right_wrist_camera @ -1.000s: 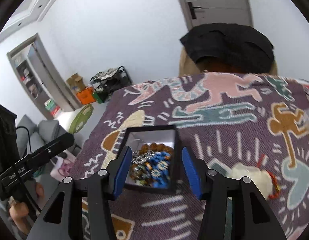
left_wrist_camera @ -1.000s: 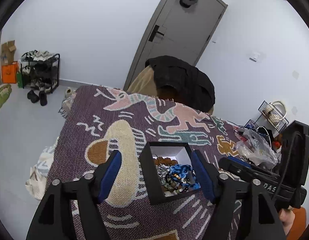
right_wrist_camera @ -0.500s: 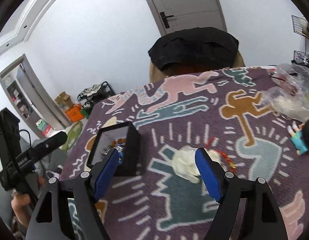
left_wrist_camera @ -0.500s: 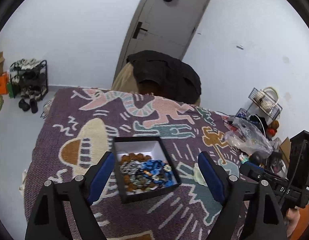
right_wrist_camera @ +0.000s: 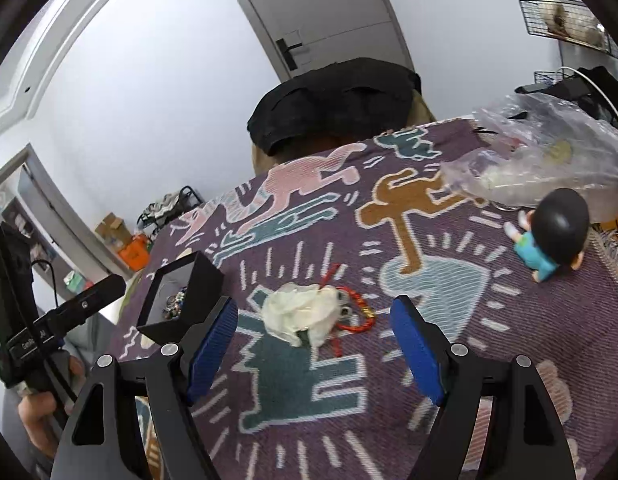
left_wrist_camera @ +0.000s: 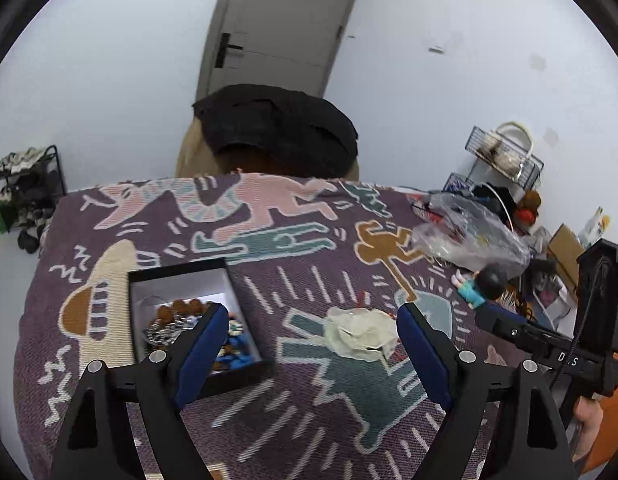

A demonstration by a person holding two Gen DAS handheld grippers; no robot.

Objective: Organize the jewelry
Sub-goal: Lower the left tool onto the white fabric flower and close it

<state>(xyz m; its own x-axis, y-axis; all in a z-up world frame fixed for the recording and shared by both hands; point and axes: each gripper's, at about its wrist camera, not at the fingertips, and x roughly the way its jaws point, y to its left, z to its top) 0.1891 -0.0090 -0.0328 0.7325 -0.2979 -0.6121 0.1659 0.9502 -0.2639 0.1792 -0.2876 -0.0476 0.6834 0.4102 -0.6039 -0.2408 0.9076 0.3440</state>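
Note:
A black box (left_wrist_camera: 181,276) with a white lining holds several beaded bracelets, brown, silver and blue; it sits on the patterned cloth at the left and also shows in the right wrist view (right_wrist_camera: 207,276). A crumpled white pouch (left_wrist_camera: 359,332) lies to its right, with a red beaded bracelet (right_wrist_camera: 359,312) beside it. My left gripper (left_wrist_camera: 313,344) is open and empty, above the cloth between box and pouch. My right gripper (right_wrist_camera: 313,344) is open and empty, just short of the pouch (right_wrist_camera: 305,312).
A clear plastic bag (right_wrist_camera: 549,164) and a small figurine in blue (right_wrist_camera: 553,236) lie at the right of the purple patterned cloth (right_wrist_camera: 449,340). A chair with a black garment (left_wrist_camera: 277,128) stands behind the table. Clutter and a wire rack (left_wrist_camera: 505,152) are far right.
Both grippers have swung right, from over the box to the pouch and red bracelet. Both jaws have opened wider. The box has not moved.

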